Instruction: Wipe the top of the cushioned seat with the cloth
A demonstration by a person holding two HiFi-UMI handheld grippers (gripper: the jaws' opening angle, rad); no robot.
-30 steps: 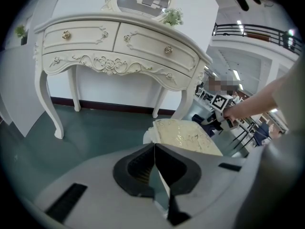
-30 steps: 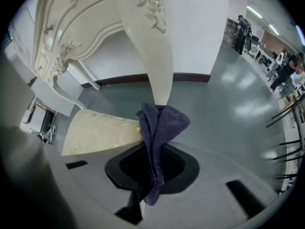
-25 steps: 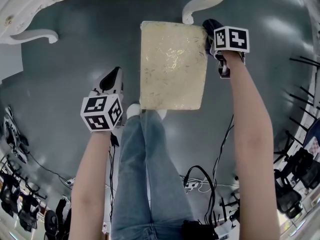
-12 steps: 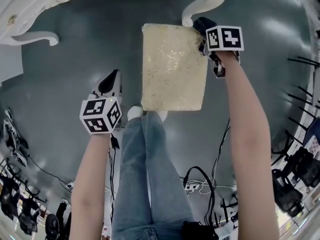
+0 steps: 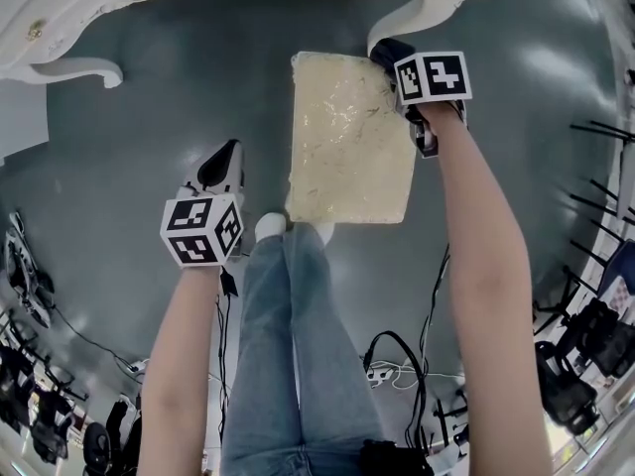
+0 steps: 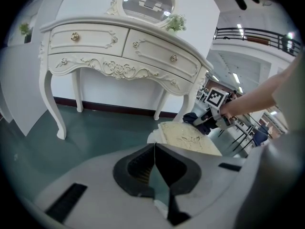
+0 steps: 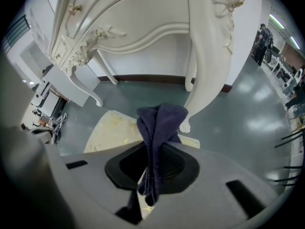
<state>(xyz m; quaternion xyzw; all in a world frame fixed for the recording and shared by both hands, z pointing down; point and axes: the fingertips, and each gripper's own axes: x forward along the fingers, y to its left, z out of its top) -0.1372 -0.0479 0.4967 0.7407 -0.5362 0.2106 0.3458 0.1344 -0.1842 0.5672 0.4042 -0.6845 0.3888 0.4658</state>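
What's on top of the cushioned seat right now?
Only the dark cloth, pinched in the right gripper, is over the cushioned seat's far right corner. The rest of the top is bare. The patch beneath the cloth is covered, so contact can't be confirmed.

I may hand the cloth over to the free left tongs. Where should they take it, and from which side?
Probably the bunched fold of the cloth that stands out past the right tongs, which are shut on its lower part. It is the only free bulk, so the left tongs, shut now, would open and come from the seat side, across the fold.
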